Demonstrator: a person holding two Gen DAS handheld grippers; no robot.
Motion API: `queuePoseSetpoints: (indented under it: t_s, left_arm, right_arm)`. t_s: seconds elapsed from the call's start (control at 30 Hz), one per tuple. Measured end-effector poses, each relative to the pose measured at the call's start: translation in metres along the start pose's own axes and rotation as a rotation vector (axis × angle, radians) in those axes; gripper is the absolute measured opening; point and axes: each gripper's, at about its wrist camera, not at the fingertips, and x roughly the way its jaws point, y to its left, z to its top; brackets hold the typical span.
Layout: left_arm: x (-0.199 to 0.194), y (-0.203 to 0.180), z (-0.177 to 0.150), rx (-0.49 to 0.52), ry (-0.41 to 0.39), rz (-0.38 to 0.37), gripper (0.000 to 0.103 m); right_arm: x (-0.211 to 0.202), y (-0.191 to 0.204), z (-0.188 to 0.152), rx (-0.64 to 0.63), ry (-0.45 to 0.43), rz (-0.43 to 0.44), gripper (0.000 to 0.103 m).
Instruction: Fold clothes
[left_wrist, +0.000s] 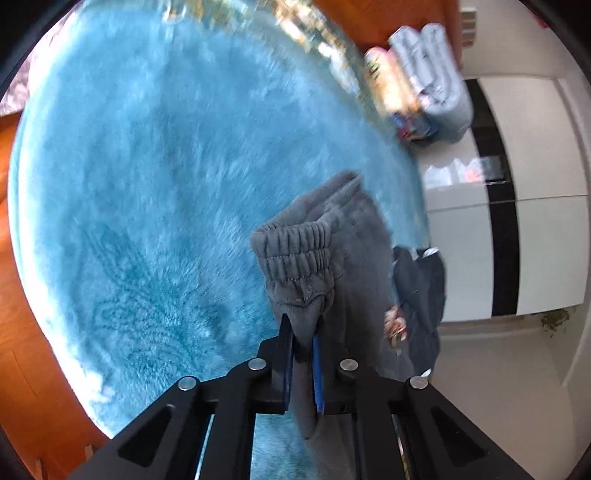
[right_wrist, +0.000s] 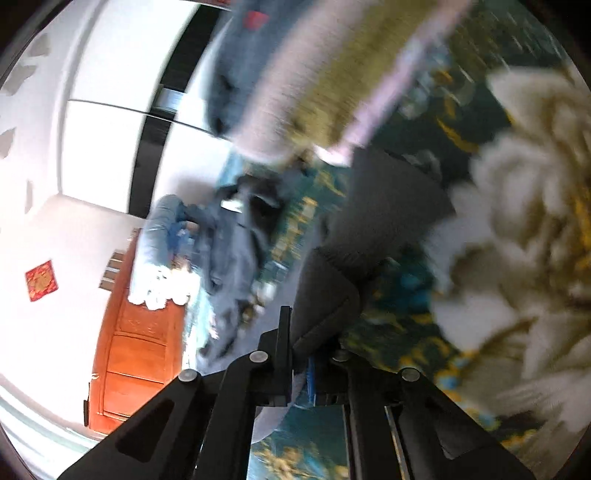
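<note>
My left gripper is shut on grey sweatpants, pinching the cloth just below the elastic waistband. The pants hang lifted over a fluffy blue blanket. My right gripper is shut on dark grey cloth, apparently the same sweatpants, held up above a dark floral bedspread. Both views are blurred by motion.
A pile of blue and dark clothes lies on the bed edge. Rolled light-blue cloth and pink items lie at the blanket's far edge. A pink-and-yellow pillow, an orange wooden door and white walls surround the bed.
</note>
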Motion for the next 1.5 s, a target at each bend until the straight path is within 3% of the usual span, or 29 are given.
queuePoseSetpoints:
  t_s: [0.1, 0.27, 0.4, 0.57, 0.67, 0.9, 1.0, 1.1, 1.27, 1.37, 1.4, 1.43, 1.47, 1.5]
  left_arm:
    - [-0.019, 0.000, 0.003, 0.002, -0.019, -0.005, 0.008]
    - [-0.051, 0.000, 0.008, 0.006, -0.050, -0.013, 0.008]
    - [-0.076, -0.001, 0.012, 0.009, -0.076, -0.019, 0.008]
    - [-0.049, -0.024, 0.038, -0.086, 0.010, -0.098, 0.010]
    - [-0.025, -0.051, 0.053, -0.109, 0.041, -0.113, 0.011]
    - [0.046, -0.074, 0.096, -0.189, 0.056, -0.030, 0.013]
    - [0.066, -0.067, 0.112, -0.227, 0.030, -0.012, 0.012]
    - [0.081, -0.057, 0.126, -0.237, 0.018, -0.010, 0.014]
    - [0.073, -0.053, 0.129, -0.138, 0.017, -0.040, 0.015]
    - [0.045, -0.062, 0.119, 0.003, -0.042, -0.022, 0.034]
    - [0.035, -0.061, 0.112, 0.046, -0.072, -0.011, 0.046]
    - [0.025, -0.059, 0.104, 0.086, -0.104, 0.001, 0.055]
    - [0.014, -0.057, 0.096, 0.127, -0.135, 0.013, 0.057]
    - [0.008, -0.051, 0.089, 0.148, -0.150, 0.028, 0.059]
  right_arm:
    - [-0.019, 0.021, -0.010, -0.063, -0.035, 0.051, 0.005]
    - [-0.041, 0.042, -0.043, -0.162, 0.001, 0.093, 0.005]
    - [-0.026, 0.058, -0.035, -0.172, 0.021, 0.043, 0.005]
    - [-0.005, 0.086, 0.007, -0.127, 0.037, -0.004, 0.005]
    - [0.023, 0.109, 0.041, -0.084, 0.050, -0.050, 0.005]
    - [0.127, 0.161, 0.100, -0.076, 0.084, -0.243, 0.005]
    - [0.169, 0.164, 0.115, -0.077, 0.096, -0.321, 0.005]
    - [0.203, 0.153, 0.126, -0.053, 0.110, -0.342, 0.005]
    - [0.244, 0.136, 0.129, -0.092, 0.134, -0.386, 0.008]
    - [0.247, 0.136, 0.127, -0.144, 0.124, -0.342, 0.021]
    - [0.244, 0.137, 0.127, -0.159, 0.115, -0.322, 0.035]
    - [0.239, 0.139, 0.126, -0.181, 0.093, -0.302, 0.043]
    - [0.230, 0.144, 0.123, -0.213, 0.059, -0.287, 0.054]
    - [0.221, 0.148, 0.119, -0.249, 0.026, -0.278, 0.057]
